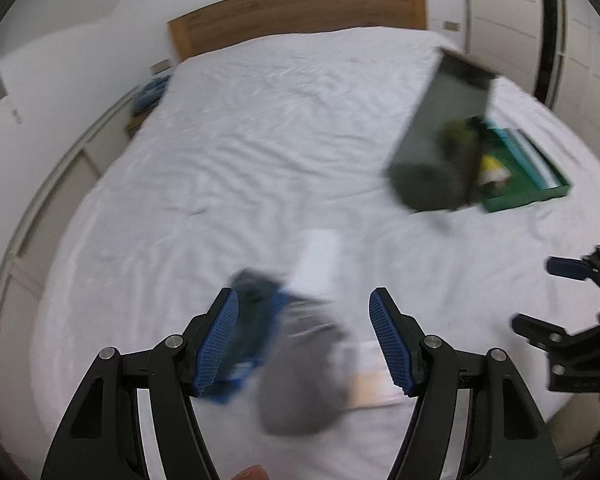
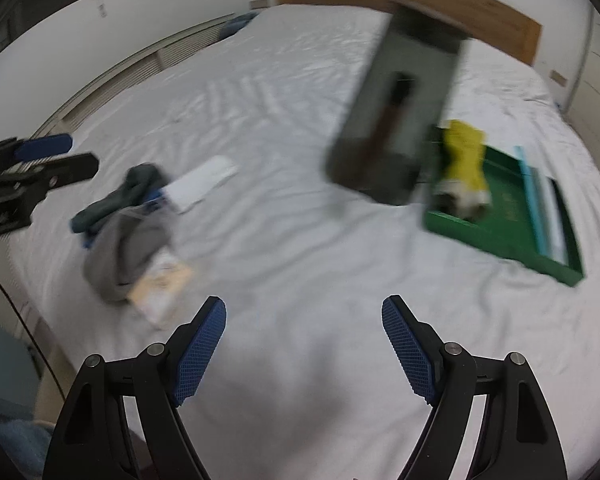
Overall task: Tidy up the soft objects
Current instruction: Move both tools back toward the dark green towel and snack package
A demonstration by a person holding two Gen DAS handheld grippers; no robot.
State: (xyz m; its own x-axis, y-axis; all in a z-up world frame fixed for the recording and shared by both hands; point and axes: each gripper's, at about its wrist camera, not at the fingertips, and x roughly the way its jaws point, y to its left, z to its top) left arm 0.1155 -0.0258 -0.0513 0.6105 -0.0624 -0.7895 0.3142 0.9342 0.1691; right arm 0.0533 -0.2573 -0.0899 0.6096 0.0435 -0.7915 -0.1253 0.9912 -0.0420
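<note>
A blurred pile of soft clothes lies on the white bed [image 1: 260, 140]: a grey piece [image 1: 304, 372], a dark teal and blue piece [image 1: 256, 320] and white folded pieces [image 1: 316, 256]. My left gripper [image 1: 304, 340] is open right above the pile, its jaws standing either side of it. The pile also shows in the right wrist view [image 2: 128, 232], at the left. My right gripper [image 2: 304, 348] is open and empty over bare sheet. A green tray [image 2: 512, 224] at the right holds a yellow soft item [image 2: 464, 156].
A tall dark grey box [image 2: 400, 112] stands upright next to the green tray [image 1: 528, 184]. A wooden headboard [image 1: 300, 12] is at the far end. A flat beige item [image 2: 164, 280] lies beside the pile. The bed's near edge is close below the grippers.
</note>
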